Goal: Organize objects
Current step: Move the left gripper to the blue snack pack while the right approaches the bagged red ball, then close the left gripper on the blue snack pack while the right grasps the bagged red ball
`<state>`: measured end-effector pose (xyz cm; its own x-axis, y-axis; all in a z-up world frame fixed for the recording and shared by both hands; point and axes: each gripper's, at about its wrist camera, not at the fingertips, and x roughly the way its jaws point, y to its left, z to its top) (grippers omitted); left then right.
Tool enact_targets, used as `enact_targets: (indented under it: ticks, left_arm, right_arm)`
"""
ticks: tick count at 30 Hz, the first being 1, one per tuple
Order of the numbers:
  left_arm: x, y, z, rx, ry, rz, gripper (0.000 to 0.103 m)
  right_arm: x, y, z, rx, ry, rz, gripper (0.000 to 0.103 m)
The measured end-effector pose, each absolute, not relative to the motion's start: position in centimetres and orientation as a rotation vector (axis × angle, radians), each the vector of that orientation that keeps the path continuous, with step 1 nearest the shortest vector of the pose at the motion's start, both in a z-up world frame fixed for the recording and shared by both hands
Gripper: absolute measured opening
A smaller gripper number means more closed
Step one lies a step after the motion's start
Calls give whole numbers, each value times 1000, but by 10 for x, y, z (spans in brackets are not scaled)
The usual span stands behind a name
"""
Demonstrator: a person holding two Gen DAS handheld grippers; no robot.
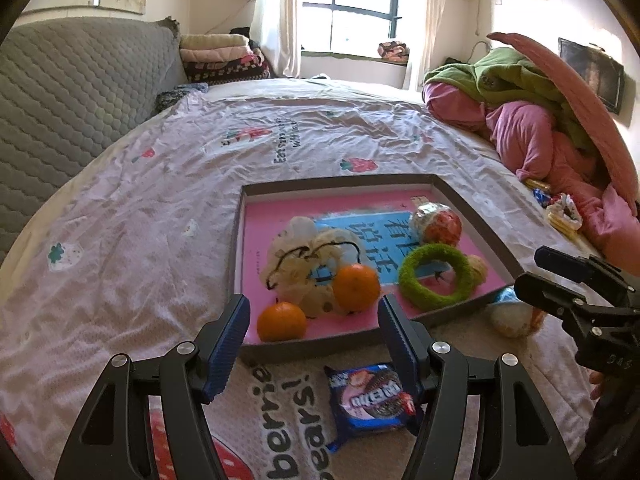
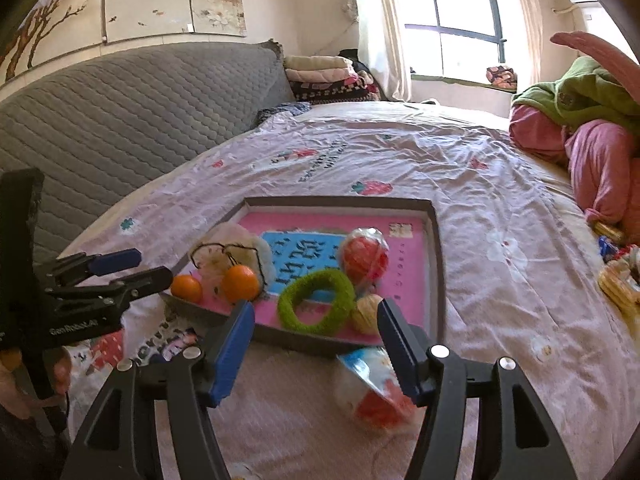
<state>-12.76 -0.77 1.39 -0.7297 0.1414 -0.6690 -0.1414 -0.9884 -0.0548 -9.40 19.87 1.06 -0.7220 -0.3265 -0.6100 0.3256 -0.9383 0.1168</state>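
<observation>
Sitting in the tray [image 1: 472, 196]: two oranges [image 1: 281, 321] (both claws [image 1: 314, 346] released, empty).

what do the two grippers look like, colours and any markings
Both match: the left gripper and right gripper have matte black angular linkage arms with silver round pivot bolts, and fingers faced with ribbed blue pads. White "GenRobot.AI" lettering marks the left one's black body in the right wrist view.
</observation>
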Motion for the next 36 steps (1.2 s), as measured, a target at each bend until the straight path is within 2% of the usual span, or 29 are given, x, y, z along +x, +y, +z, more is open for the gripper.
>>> enact_targets:
  ticks: [10, 19, 36]
  left_arm:
    - [-110, 14, 1, -1101, 52, 2737, 68]
    - [-104, 16, -16, -1167, 46, 2710, 68]
    - [-106, 24, -37, -1216, 56, 2658, 68]
  right_arm:
    - [-84, 211, -2, 993, -16, -2647, 63]
    - [-91, 214, -18, 1046, 71, -2678, 63]
    - [-107, 221, -44, 1140, 73, -2639, 64]
